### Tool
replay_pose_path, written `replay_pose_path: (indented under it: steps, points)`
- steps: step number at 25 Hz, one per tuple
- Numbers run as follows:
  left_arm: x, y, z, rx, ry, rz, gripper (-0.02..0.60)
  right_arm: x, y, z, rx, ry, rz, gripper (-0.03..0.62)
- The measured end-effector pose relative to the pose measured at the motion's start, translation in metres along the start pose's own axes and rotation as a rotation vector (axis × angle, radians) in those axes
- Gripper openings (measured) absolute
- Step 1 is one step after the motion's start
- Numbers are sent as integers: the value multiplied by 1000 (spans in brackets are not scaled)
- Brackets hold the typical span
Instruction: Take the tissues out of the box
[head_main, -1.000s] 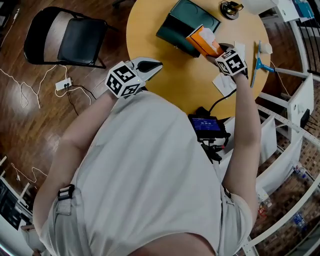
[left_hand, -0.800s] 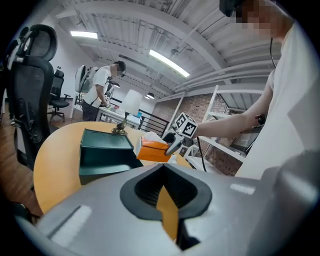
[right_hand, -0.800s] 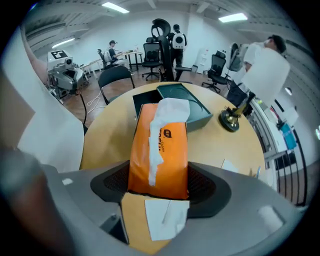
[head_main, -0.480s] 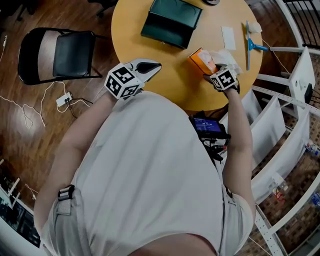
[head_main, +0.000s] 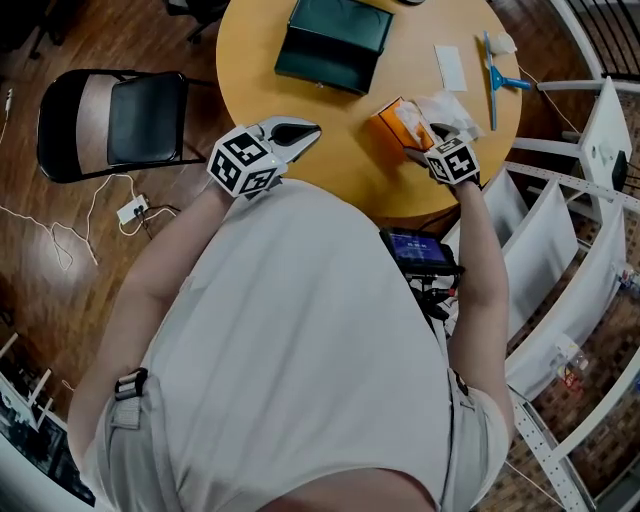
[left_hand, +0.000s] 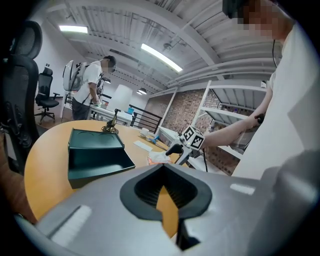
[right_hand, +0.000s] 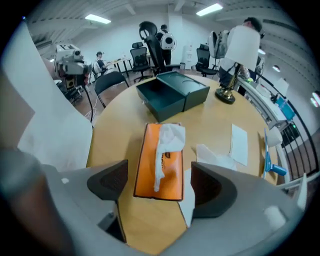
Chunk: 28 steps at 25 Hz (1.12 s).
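One orange tissue box (right_hand: 162, 160) is lying on the table (right_hand: 120, 125) just beyond the right tool (right_hand: 160, 186), its empty jaws opening wide.

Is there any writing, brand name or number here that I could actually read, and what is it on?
Nothing here reads clearly.
Orange tissue box: dark print on its top, beside the tissue sticking out, too blurred to read.
Small screen at the person's waist: lit blue lines, too small to read.
Marker cubes: black-and-white square patterns only, no letters or numbers.
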<state>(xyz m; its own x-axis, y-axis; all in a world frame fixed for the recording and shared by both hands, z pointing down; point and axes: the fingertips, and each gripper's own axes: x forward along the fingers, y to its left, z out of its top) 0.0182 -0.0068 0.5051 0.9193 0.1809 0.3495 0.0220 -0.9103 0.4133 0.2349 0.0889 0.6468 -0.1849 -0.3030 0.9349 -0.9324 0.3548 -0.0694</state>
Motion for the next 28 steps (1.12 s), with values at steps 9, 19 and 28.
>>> replay_pose_path:
  steps: [9, 19, 28]
  points:
    - [5, -2, 27, 38, -39, -2, 0, -148, 24, 120, 176, -734, 144, 119]
    - [3, 13, 59, 49, -104, 32, 0, -186, 77, 141, 82, -976, 299, 0]
    - [9, 6, 57, 56, -92, 25, 0, -186, 79, 137, 78, -1003, 285, 0]
